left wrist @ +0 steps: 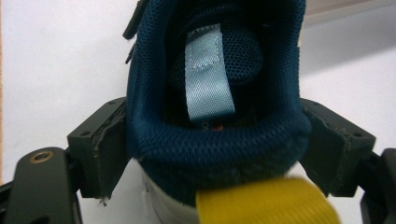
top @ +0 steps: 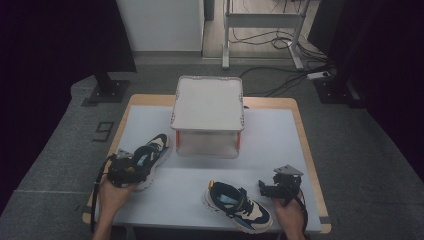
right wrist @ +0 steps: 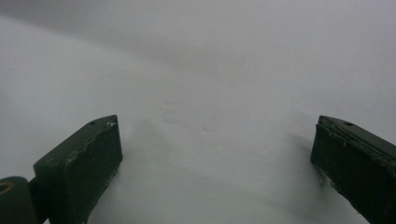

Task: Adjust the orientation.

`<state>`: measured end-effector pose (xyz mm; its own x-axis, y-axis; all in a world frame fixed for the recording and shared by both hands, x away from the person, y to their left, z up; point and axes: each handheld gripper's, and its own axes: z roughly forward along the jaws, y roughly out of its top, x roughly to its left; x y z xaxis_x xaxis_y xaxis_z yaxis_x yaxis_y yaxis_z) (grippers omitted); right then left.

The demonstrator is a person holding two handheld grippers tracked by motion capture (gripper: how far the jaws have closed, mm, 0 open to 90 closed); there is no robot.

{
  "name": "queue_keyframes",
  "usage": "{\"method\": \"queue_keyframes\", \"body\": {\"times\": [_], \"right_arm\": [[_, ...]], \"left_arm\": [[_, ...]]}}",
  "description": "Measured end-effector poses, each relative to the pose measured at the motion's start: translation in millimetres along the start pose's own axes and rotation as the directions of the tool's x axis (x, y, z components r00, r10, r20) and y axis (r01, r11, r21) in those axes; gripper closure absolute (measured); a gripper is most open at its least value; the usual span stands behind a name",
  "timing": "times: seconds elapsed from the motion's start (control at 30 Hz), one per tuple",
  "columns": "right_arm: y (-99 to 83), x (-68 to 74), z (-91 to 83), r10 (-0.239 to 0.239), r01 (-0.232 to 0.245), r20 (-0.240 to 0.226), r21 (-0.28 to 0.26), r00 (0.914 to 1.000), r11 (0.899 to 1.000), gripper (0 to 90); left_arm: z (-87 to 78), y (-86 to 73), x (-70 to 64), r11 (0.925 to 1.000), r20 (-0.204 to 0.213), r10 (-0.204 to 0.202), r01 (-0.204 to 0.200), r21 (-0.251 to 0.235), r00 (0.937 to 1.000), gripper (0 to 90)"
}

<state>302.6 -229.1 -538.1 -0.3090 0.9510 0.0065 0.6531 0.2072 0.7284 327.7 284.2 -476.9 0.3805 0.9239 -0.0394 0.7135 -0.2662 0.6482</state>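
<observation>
Gripping: the left gripper has its jaws closed on the heel collar of the left shoe, near the bench's left edge, toe pointing toward the storage box.
Close-up: in the left gripper view the jaws press the navy mesh collar from both sides, the yellow heel tab just below and the pale blue tongue loop inside.
Other hand: the right gripper stands wide open with nothing in it, hovering over bare bench at the front right corner, just beside the right shoe.
Box: lid closed, at the middle of the bench's far edge.
Doing it well: the hold looks centred on the collar; judged from here, lifting straight and slowly would keep the soft mesh from slipping, with the toe likely to droop.
Next call: squaring the free gripper to the right shoe's heel before closing seems wise.
</observation>
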Motion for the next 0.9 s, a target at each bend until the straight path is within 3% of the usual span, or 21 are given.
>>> {"method": "queue_keyframes", "body": {"times": [0.43, 0.63, 0.9], "right_arm": [[0.0, 0.0, -0.1, 0.000, 0.000, 0.000, 0.001, 1.0000, 1.000, 1.4], [0.0, 0.0, -0.1, 0.000, 0.000, 0.000, 0.001, 1.0000, 1.000, 1.4], [0.0, 0.0, -0.1, -0.001, 0.001, 0.000, 0.001, 1.0000, 1.000, 1.4]], "left_arm": [[-5.9, -3.3, 0.3, 0.9992, 0.012, 0.032, -0.032, -0.025, 0.9994, 27.3], [-18.3, -3.5, -5.3, 0.9983, 0.007, 0.056, -0.056, -0.016, 0.9984, 28.2], [-38.7, -9.6, -14.4, 0.9978, 0.023, 0.053, -0.053, -0.041, 0.9983, 28.3]]}}
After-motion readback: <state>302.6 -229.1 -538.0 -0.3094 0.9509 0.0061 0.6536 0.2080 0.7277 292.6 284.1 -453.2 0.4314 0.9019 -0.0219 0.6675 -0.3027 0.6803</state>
